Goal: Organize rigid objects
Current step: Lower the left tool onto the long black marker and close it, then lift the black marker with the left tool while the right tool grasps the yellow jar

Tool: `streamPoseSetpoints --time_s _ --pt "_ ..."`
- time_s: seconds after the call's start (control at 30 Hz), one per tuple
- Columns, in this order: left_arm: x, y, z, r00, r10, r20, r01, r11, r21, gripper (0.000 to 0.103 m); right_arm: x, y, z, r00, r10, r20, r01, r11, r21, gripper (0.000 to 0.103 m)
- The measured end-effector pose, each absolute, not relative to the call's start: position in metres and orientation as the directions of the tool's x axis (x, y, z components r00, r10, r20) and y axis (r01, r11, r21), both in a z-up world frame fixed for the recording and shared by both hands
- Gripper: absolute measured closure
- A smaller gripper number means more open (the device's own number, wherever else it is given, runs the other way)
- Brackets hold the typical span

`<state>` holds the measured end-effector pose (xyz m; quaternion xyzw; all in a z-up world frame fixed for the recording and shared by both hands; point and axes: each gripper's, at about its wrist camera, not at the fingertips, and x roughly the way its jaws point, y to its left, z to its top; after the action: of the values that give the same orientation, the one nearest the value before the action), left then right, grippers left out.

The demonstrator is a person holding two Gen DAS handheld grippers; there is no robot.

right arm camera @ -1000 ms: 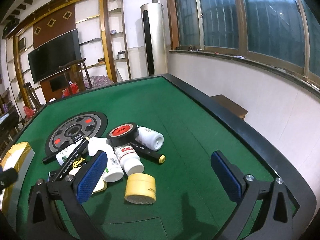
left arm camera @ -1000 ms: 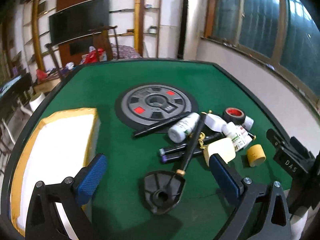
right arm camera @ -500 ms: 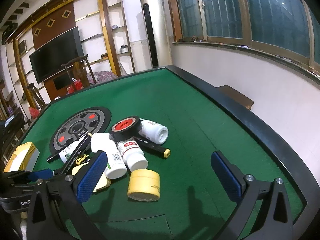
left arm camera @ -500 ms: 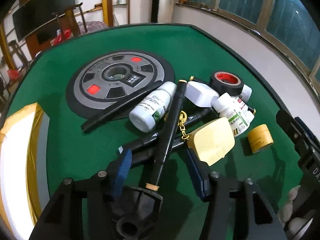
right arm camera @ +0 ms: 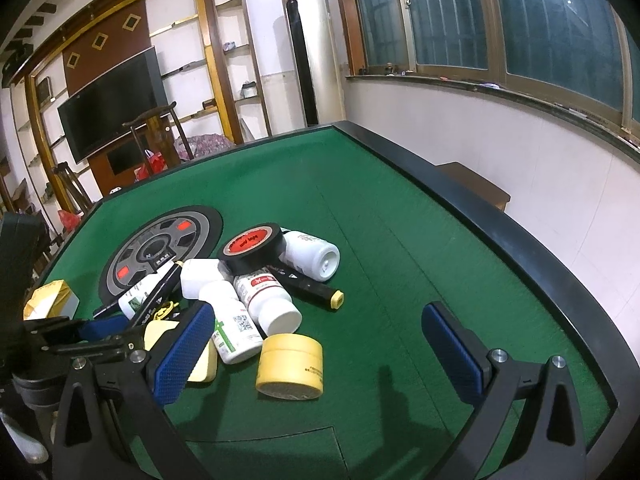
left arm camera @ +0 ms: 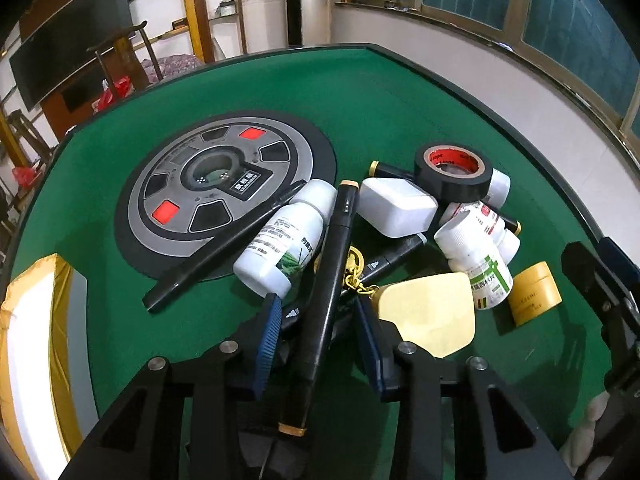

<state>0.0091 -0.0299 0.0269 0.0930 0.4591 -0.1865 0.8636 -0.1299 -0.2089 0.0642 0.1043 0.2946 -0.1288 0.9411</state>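
Clutter of rigid objects heaped on green felt table (left arm camera: 400, 92), right of round grey dial plate (left arm camera: 224, 192).

Left gripper (left arm camera: 320, 340): tilted down over near end of heap, jaws closing. Long black marker (left arm camera: 328, 292) lying lengthwise between blue pads (left arm camera: 266, 344), gaps on both sides, pads not pressing, nothing gripped. Gold-ringed end of marker below the pads, over gripper body; other end propped on the heap beside white bottle with green label (left arm camera: 284, 244).

Elsewhere in heap, left wrist view: thin black pen (left arm camera: 224, 252) slanted across edge of dial plate; white rectangular block (left arm camera: 396, 210) right of marker tip; roll of black tape (left arm camera: 454, 172) with red core resting on top at far side; white bottle with green cross label (left arm camera: 480, 260) lying on its side, just beside pale yellow flat case (left arm camera: 432, 312); small gold chain (left arm camera: 356, 276) between marker and case; yellow round jar (left arm camera: 534, 294) on felt at right, slightly apart from heap. White box with gold edge (left arm camera: 28, 352) at far left of table.

Right gripper (right arm camera: 320, 356): jaws spread wide, nothing between them but bare felt. Left pad near case and green cross bottle, contact not discernible. Yellow jar just ahead of the gap, not touched. Black marker with yellow cap (right arm camera: 316, 288) lying at right edge of heap, below white bottle (right arm camera: 316, 256) on its side.
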Motion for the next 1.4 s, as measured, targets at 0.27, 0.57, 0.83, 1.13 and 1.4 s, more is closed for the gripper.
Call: streamPoseSetpoints --time_s 0.27,0.57,0.83,1.13,1.4 --pt "-0.016 -0.006 0.051 0.523 -0.343 -0.780 0.416 0.902 -0.117 0.089 -0.128 -0.209 0.064 0.785 -0.185 -0.591 0.309 0.944 0.116 0.000" --pt "-0.066 0.064 0.104 0.596 -0.484 -0.641 0.387 0.872 -0.299 0.089 -0.126 -0.208 0.064 0.778 -0.186 -0.600 0.309 0.945 0.109 0.000" --pt "-0.102 0.151 0.130 0.717 -0.425 -0.553 0.276 0.901 -0.334 0.089 -0.126 -0.209 0.063 0.776 -0.157 -0.611 0.290 0.949 0.124 0.000" --pt "-0.113 0.226 0.104 0.750 -0.349 -0.562 0.141 0.914 -0.380 0.089 -0.123 -0.248 0.098 0.747 0.057 -0.662 0.179 0.942 0.283 0.000" --pt "-0.113 0.241 0.081 0.733 -0.368 -0.572 0.107 0.893 -0.437 0.089 -0.105 -0.209 0.064 0.607 0.006 -0.795 0.129 0.986 0.106 0.022"
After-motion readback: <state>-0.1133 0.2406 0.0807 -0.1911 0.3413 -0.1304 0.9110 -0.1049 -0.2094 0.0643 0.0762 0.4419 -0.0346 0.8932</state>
